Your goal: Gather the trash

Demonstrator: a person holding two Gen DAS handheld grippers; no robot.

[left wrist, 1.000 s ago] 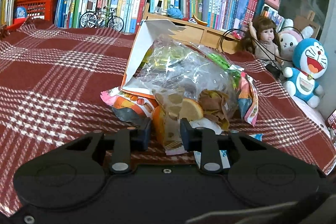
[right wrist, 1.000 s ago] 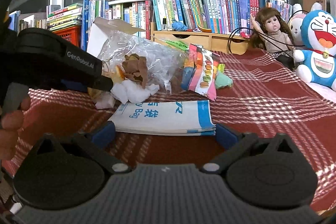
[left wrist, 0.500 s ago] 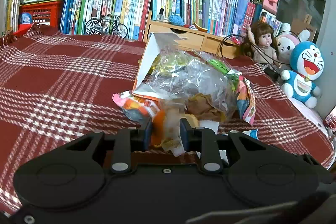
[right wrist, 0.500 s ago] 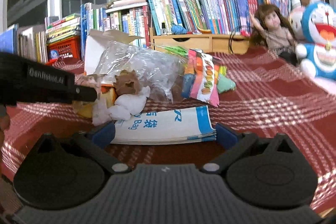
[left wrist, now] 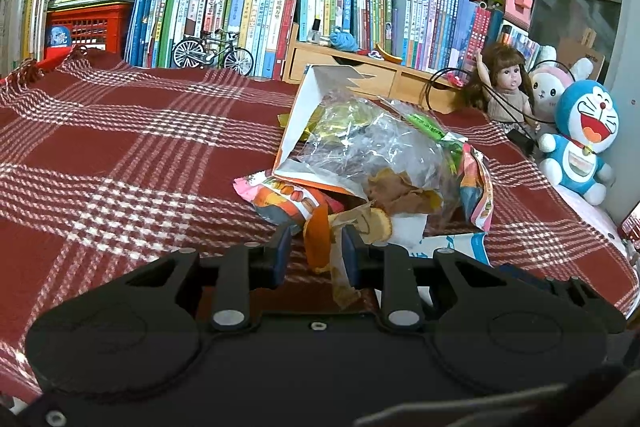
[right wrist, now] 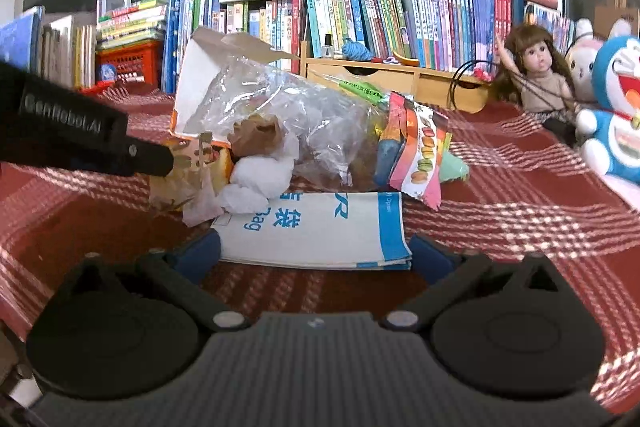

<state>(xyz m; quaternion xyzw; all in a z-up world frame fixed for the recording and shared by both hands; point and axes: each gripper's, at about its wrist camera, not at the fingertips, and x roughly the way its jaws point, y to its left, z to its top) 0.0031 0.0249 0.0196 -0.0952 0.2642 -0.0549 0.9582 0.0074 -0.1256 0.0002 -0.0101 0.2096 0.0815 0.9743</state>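
Left wrist view: the left gripper (left wrist: 314, 253) has its jaws drawn narrow around a crumpled orange-and-clear wrapper (left wrist: 320, 243) at the near edge of the trash pile (left wrist: 372, 163), and the film looks pinched between the blue pads, though I cannot tell how firmly. The pile lies on a red plaid cloth (left wrist: 120, 155) covering the table, and its pieces overlap: a torn white carton (left wrist: 310, 123) leans at the back, a clear plastic bag (left wrist: 372, 143) slumps against it, a macaron snack packet (left wrist: 280, 199) pokes out at the left, and white tissue (right wrist: 260, 175) sits low in front. Taking the loose wrapper from the edge makes sense, since it can come away without dragging the rest. In the right wrist view, the right gripper (right wrist: 314, 251) has its jaws set wide on either side of a folded white-and-blue bag (right wrist: 316, 229) lying flat on the cloth just in front of the pile; they have just been closing, and the bag is between them, but the pads do not yet appear to press on it. That bag is probably meant to receive the trash, which would explain one gripper holding litter while the other reaches for it. Books (left wrist: 248, 11) and soft toys (left wrist: 580, 143) line the far side, well apart from the work.
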